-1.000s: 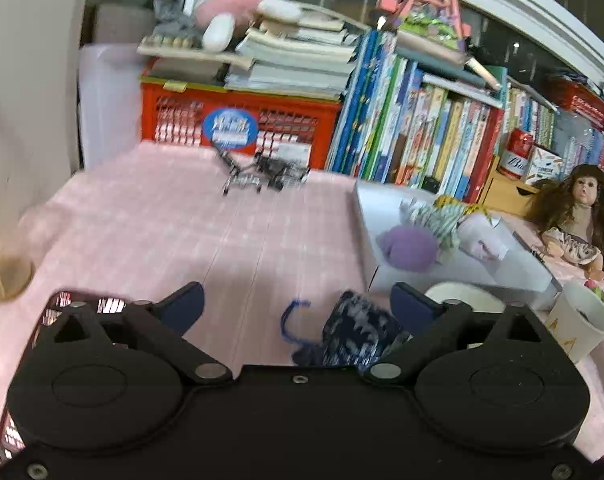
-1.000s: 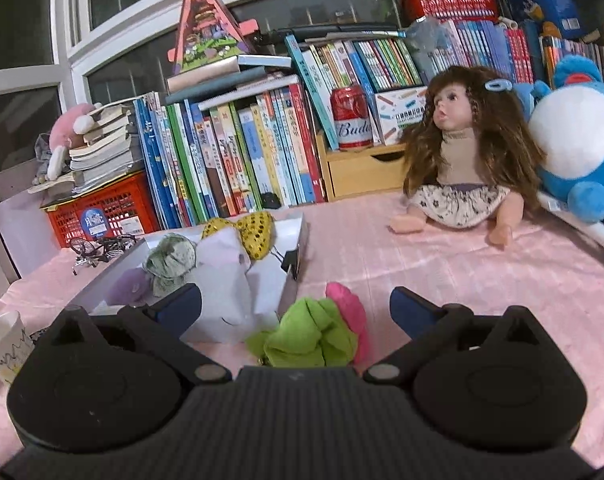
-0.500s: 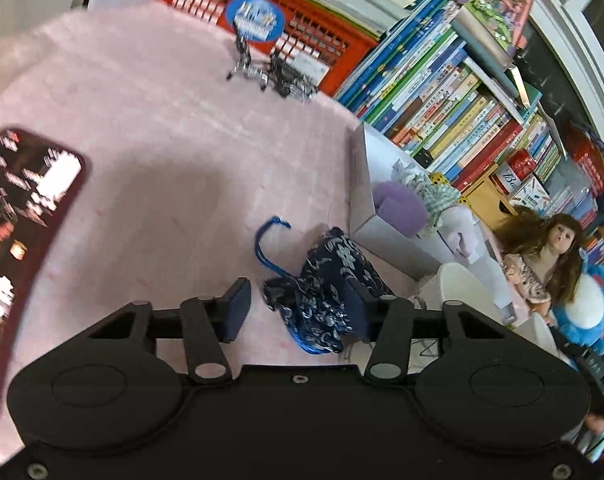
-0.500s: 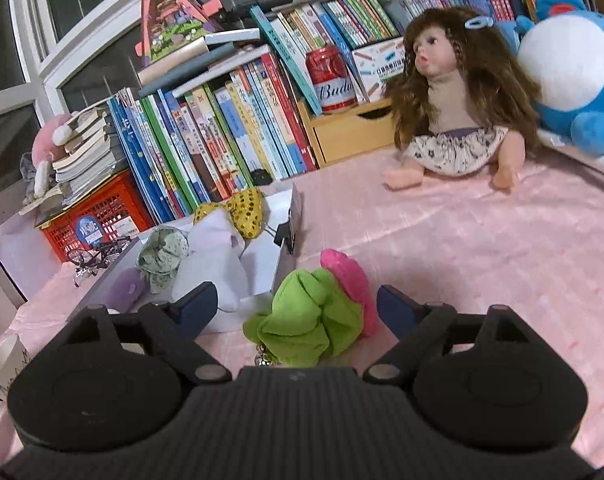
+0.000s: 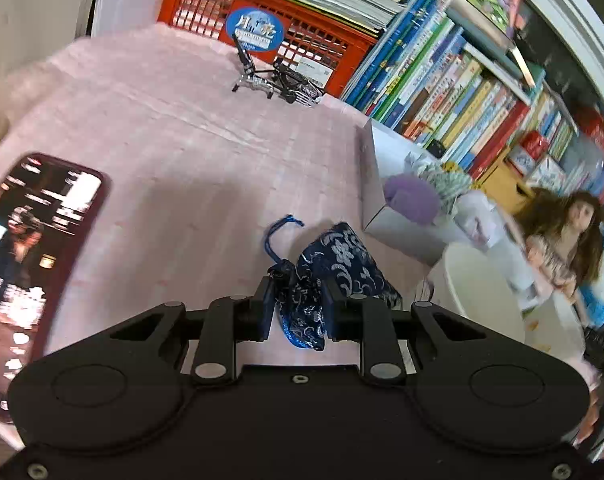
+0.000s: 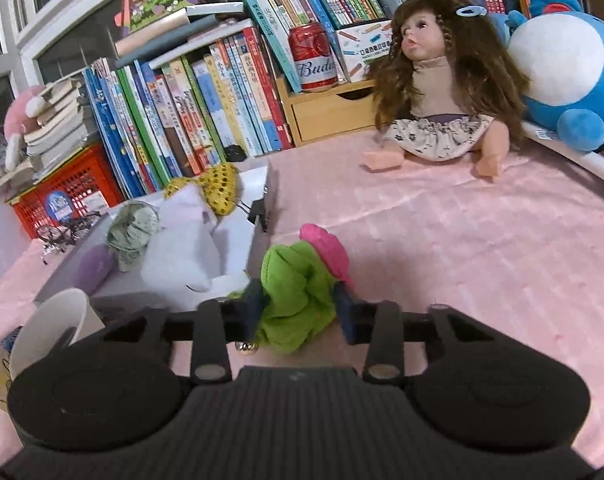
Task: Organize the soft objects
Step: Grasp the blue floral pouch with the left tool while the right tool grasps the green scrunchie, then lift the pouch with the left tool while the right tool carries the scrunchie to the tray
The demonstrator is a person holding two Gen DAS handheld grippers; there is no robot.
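Observation:
My left gripper (image 5: 296,300) is shut on a dark blue patterned drawstring pouch (image 5: 333,268) that lies on the pink tablecloth. My right gripper (image 6: 300,304) is shut on a green and pink soft toy (image 6: 302,280). A white open box (image 5: 377,168) holds a purple soft ball (image 5: 411,198), a striped cloth and other soft items; it also shows in the right wrist view (image 6: 238,236), just left of the green toy.
A phone (image 5: 30,256) lies at the left. Paper cups (image 6: 50,328) stand near the box. A doll (image 6: 433,92), a blue plush (image 6: 561,60), a red crate (image 5: 262,40), books (image 6: 190,112) and small metal toys (image 5: 278,80) line the back.
Both grippers have lowered and closed: the left on the blue pouch, the right on the green and pink toy. The left view has tilted down towards the table.

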